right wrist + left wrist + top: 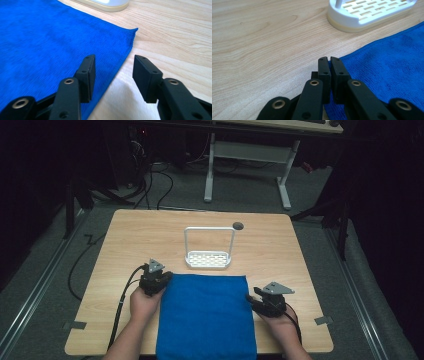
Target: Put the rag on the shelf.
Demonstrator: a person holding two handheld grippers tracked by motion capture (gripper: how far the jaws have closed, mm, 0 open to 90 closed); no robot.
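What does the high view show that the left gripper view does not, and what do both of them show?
High view alone: the right gripper, jaws open at the cloth's right edge, both hands, the rack's tall wire handle, and a desk beyond the table. Left gripper view alone: the left gripper from close up, jaws nearly together at the cloth's corner; whether they pinch it is unclear. Both: the blue cloth, the white slotted rack and the wooden table.

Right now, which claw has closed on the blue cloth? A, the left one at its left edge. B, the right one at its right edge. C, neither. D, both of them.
A: the left claw is pinched shut on the left edge of the blue cloth, while the right claw stands open astride the right edge.
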